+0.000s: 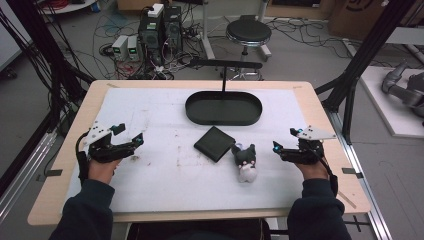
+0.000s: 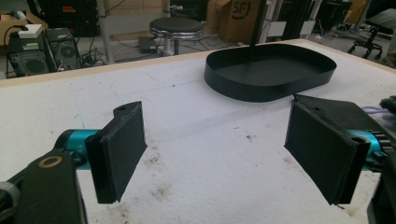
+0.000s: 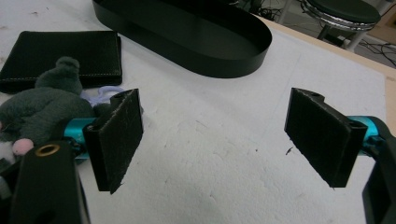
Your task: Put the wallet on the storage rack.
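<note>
While both tongs hover spread and empty above the bench (image 1: 165, 180), the right tongs (image 1: 276, 148) sit just beside the plush toy (image 1: 245, 161), apparently poised to grasp it, with the black wallet (image 1: 215, 143) beyond and the left tongs (image 1: 139, 139) well apart.

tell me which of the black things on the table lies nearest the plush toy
The flat black square wallet. It lies right beside the small grey and white plush toy, nearly touching it, while the black oval metal tray sits farther back on the white table cover.

One wallet (image 1: 214, 143), one plush toy (image 1: 245, 161), one tray (image 1: 223, 108), two tongs.
</note>
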